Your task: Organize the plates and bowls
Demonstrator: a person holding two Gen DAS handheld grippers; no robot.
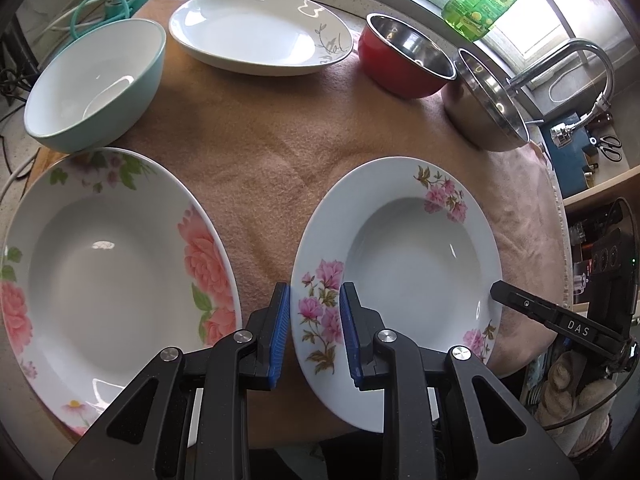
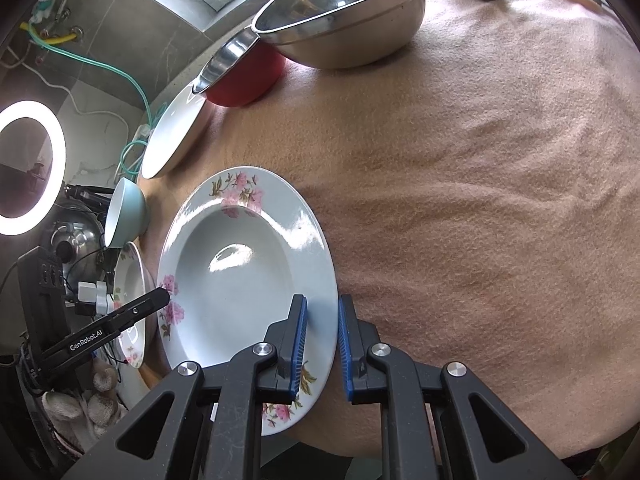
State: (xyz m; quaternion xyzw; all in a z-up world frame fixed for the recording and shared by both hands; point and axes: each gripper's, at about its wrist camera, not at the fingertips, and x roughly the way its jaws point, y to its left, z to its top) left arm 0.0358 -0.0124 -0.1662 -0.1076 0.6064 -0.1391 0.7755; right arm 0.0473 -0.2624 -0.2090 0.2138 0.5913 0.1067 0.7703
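A small white plate with pink flower sprigs sits on the pinkish-brown cloth. My left gripper is shut on its left rim, which fills the gap between the blue pads. My right gripper is shut on the opposite rim, and one of its black fingers shows at the plate's right edge in the left wrist view. A larger plate with big pink peonies lies beside it. Behind stand a teal bowl, a white plate with a grey leaf pattern, a red bowl and a steel bowl.
A tap and a green soap bottle stand behind the steel bowl. Cables and a hose lie at the back left. A ring light glows beyond the counter edge. Gloved hands hold the grippers.
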